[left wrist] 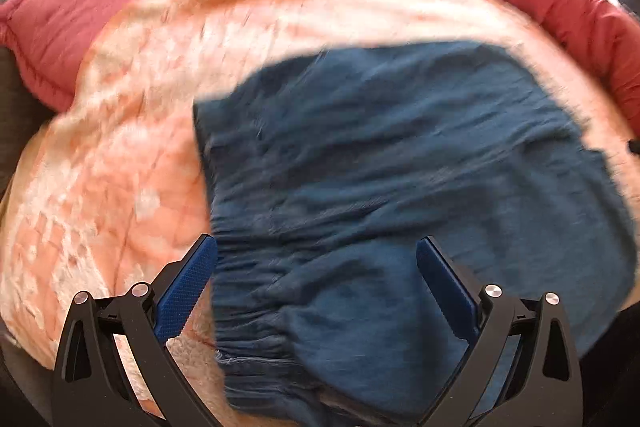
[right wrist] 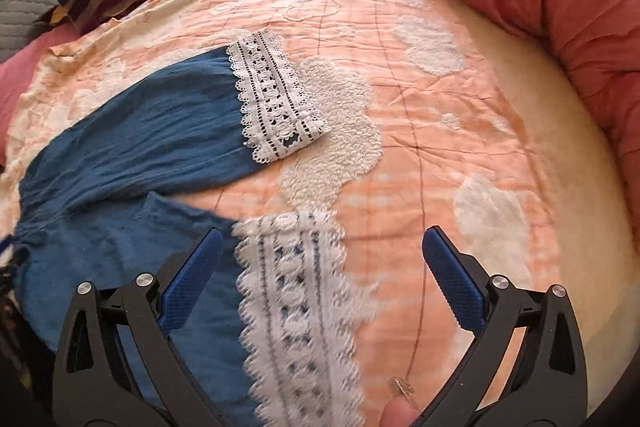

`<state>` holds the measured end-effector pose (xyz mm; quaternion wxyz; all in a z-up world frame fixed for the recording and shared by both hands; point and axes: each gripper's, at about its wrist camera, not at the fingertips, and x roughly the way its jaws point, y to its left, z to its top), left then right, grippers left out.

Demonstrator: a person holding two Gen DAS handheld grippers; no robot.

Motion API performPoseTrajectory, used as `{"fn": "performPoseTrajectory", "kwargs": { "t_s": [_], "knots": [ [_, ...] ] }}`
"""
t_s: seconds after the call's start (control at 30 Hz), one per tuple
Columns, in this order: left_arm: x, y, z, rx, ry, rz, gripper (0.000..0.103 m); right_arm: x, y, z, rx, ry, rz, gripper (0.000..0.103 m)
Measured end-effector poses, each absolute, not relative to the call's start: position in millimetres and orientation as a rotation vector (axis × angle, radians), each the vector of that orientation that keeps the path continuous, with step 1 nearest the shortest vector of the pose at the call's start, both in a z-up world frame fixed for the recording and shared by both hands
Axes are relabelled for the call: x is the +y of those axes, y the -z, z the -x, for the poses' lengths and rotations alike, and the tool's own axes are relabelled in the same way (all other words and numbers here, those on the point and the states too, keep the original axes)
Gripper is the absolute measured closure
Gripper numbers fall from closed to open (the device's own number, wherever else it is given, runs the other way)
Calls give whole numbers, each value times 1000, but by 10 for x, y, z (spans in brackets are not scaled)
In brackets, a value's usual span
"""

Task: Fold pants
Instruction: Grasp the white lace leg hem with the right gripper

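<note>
Lying spread on the bed [right wrist: 460, 131], the pants [right wrist: 140, 147] await a first fold: both the left tool [left wrist: 316, 263] and right tool [right wrist: 322, 255], wide open and empty, must grip waistband and the 6 o'clock lace cuff [right wrist: 296, 307].

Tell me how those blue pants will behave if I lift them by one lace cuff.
The blue pants look thin and crinkled, so they will probably hang limp and feel light. The near lace cuff looks openwork and might snag on a fingertip. The bedspread is textured, so dragging may bunch them.

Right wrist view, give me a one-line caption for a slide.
Open right gripper above the near lace cuff of blue pants spread on a peach quilt.
</note>
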<state>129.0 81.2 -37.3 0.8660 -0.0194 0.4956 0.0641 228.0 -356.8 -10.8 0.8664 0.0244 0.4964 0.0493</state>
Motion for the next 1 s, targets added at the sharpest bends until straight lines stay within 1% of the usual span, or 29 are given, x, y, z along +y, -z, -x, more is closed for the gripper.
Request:
{"fn": "performPoseTrajectory", "kwargs": {
  "t_s": [0.1,0.17,0.2,0.23,0.3,0.4,0.47,0.6,0.67,0.73,0.8,0.87,0.93,1.0],
  "knots": [
    [896,447,-1281,1057,-122,96,4,-3608,213,-2349,1042,-135,-53,26],
    [892,437,-1275,1048,-125,90,4,-3612,301,-2429,1055,-154,-59,30],
    [888,443,-1276,1047,-127,88,4,-3610,346,-2454,1067,-171,-68,38],
    [875,448,-1271,1046,-129,83,4,-3591,394,-2475,1085,-189,-74,58],
    [859,450,-1259,1040,-133,76,4,-3543,488,-2482,1116,-233,-71,81],
    [848,450,-1251,1039,-134,74,4,-3517,422,-2471,1083,-217,-34,92],
    [852,449,-1254,1038,-135,72,4,-3598,371,-2490,1059,-151,-30,92],
    [846,467,-1261,1034,-135,72,4,-3621,517,-2532,1082,-130,-10,91],
    [850,466,-1259,1034,-134,76,4,-3573,525,-2529,1076,-111,40,87],
    [862,457,-1253,1032,-132,87,4,-3593,493,-2535,1071,-83,37,62],
    [898,411,-1221,1024,-123,114,4,-3670,394,-2489,1034,-58,3,60],
    [959,307,-1168,990,-118,145,4,-3689,257,-2455,990,-44,-3,53],
    [1037,180,-1136,950,-123,168,4,-3636,135,-2432,950,-72,-10,39],
    [1108,87,-1137,924,-135,176,4,-3485,3,-2425,909,-129,-5,34]
  ]
}}
